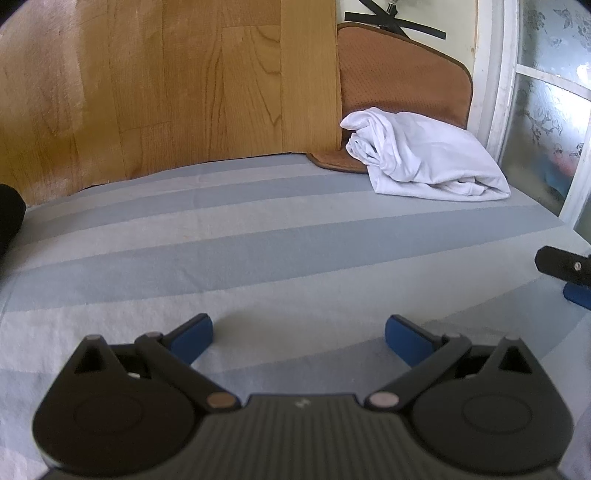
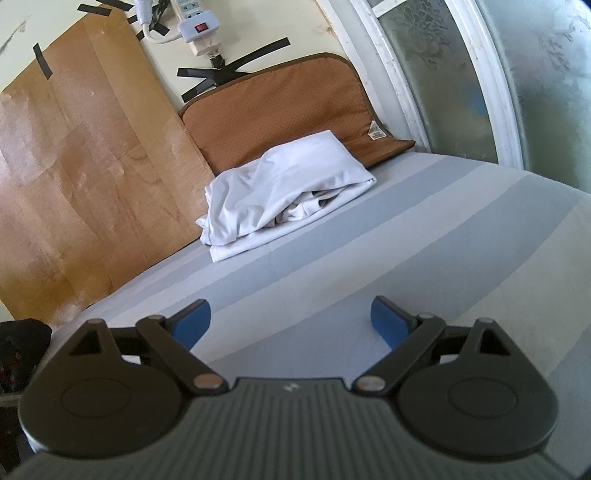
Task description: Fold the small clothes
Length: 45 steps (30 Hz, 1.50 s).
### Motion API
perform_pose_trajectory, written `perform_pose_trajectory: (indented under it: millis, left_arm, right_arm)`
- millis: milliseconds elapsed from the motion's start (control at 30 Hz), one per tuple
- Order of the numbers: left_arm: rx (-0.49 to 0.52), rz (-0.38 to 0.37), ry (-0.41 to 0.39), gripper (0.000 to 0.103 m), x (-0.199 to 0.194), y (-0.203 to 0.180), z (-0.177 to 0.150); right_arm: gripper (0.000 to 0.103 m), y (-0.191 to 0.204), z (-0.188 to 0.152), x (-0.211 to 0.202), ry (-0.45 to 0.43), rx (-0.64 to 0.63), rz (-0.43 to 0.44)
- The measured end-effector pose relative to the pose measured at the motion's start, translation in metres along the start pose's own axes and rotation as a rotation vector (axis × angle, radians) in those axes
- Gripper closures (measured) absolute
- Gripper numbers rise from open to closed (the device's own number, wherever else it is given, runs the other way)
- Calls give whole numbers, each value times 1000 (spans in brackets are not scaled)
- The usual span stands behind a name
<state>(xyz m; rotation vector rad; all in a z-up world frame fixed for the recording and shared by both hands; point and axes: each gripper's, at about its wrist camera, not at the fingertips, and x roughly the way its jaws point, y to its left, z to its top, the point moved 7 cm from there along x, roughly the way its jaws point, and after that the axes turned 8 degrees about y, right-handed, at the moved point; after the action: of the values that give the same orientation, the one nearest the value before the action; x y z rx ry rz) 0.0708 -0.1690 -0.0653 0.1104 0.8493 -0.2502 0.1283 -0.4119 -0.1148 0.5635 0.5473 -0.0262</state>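
Observation:
A white garment (image 1: 424, 155) lies loosely folded at the far right of the striped blue-grey cloth surface (image 1: 258, 236), resting partly on a brown mat. In the right wrist view the same white garment (image 2: 284, 188) sits ahead and slightly left. My left gripper (image 1: 299, 336) hangs open low over the striped cloth, well short of the garment, with nothing between its blue pads. My right gripper (image 2: 291, 321) is also open and empty, over the cloth (image 2: 369, 240). The tip of the right gripper (image 1: 565, 273) shows at the right edge of the left wrist view.
A brown padded mat (image 2: 273, 110) leans against the back wall behind the garment. A wood-grain board (image 1: 166, 81) covers the wall to the left. A white-framed frosted glass door (image 2: 480, 74) bounds the right side. A taped power strip (image 2: 195, 26) hangs above.

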Motion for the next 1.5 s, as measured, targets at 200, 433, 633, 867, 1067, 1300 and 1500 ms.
perform_pose_trajectory:
  millis: [200, 433, 633, 867, 1067, 1300, 1500]
  left_arm:
    - [-2, -2, 0, 0, 0, -1, 0]
    - [-15, -38, -1, 0, -5, 3, -1]
    - [-64, -8, -16, 0, -7, 13, 2]
    - [-44, 21, -35, 0, -9, 11, 2]
    - [-49, 22, -26, 0, -8, 13, 2]
    - [-34, 30, -36, 0, -8, 11, 1]
    - [-9, 45, -53, 0, -11, 8, 0]
  right_arm:
    - [7, 1, -1, -1, 1, -3, 3]
    - [7, 0, -1, -2, -6, 13, 19]
    - [8, 2, -1, -4, -17, 0, 20]
    - [8, 2, -1, -6, -19, -5, 23]
    - [8, 2, 0, -7, -28, -5, 28]
    - [8, 2, 0, -8, -35, -2, 35]
    - [8, 1, 1, -8, -40, 0, 39]
